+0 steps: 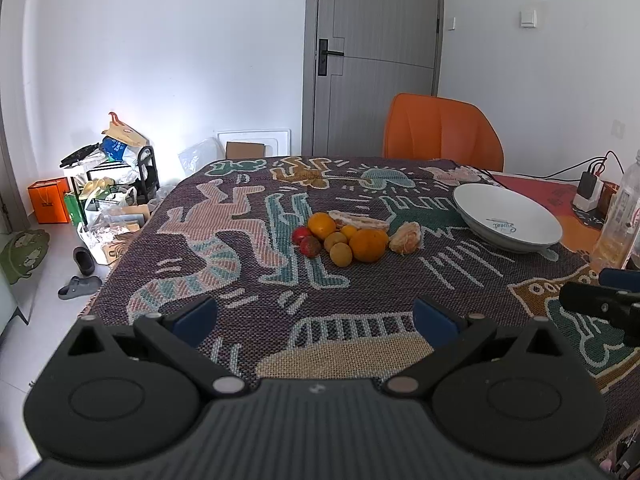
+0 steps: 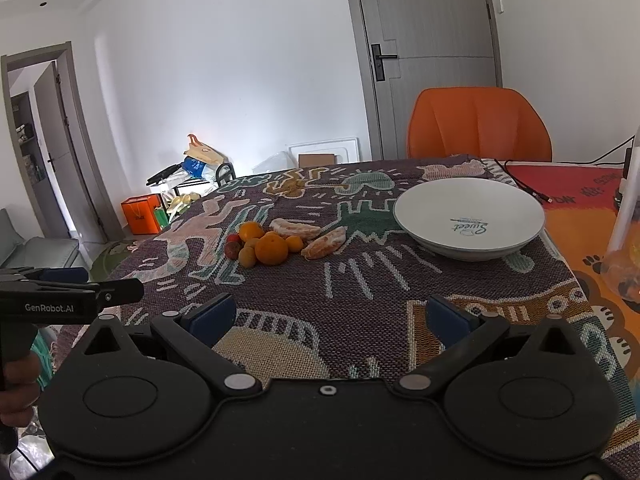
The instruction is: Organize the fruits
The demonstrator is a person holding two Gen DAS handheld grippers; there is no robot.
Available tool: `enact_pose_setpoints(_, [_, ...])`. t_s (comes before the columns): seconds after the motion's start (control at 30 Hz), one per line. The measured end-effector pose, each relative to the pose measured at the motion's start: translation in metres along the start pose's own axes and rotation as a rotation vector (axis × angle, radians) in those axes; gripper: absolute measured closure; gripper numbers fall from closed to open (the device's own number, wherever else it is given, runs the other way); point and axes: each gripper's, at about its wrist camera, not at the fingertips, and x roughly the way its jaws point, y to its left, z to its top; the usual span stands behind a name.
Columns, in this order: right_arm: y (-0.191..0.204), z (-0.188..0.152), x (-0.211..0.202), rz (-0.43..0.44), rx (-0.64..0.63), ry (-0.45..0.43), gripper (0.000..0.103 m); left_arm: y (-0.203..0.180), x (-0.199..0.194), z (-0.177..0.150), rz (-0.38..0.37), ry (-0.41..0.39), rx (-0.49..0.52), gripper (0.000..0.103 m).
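On the table, a woven patterned cloth (image 1: pixel 248 248) in purple, teal and pink covers the surface. At one o'clock from the left gripper sits a wide white ceramic bowl (image 1: pixel 506 216) with blue lettering inside, holding nothing. At twelve o'clock, well apart from both grippers, lies the fruit cluster: a large round orange (image 1: pixel 368 245) at front, a second orange (image 1: pixel 321 225) behind it, a peeled orange segment piece (image 1: pixel 406 237) just beside the large one toward the bowl, a pale peeled strip (image 1: pixel 358 220) at the back, small yellow-orange fruits (image 1: pixel 341 254), and two small red fruits (image 1: pixel 310 246) at the cluster's nine o'clock edge.

The left gripper (image 1: pixel 314 316) hangs over the near cloth, blue-padded fingers spread wide, nothing between them. The right gripper (image 2: pixel 330 318) is likewise spread and holds nothing.
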Motion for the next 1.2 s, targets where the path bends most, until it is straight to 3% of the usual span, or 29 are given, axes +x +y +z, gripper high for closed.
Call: enact_pose_setpoints(1.2, [0.0035,0.0017,0.0011,0.011,-0.010,0.004,0.000,0.0002,-0.0021,0.0021,-0.006,-0.009,0.000,0.000])
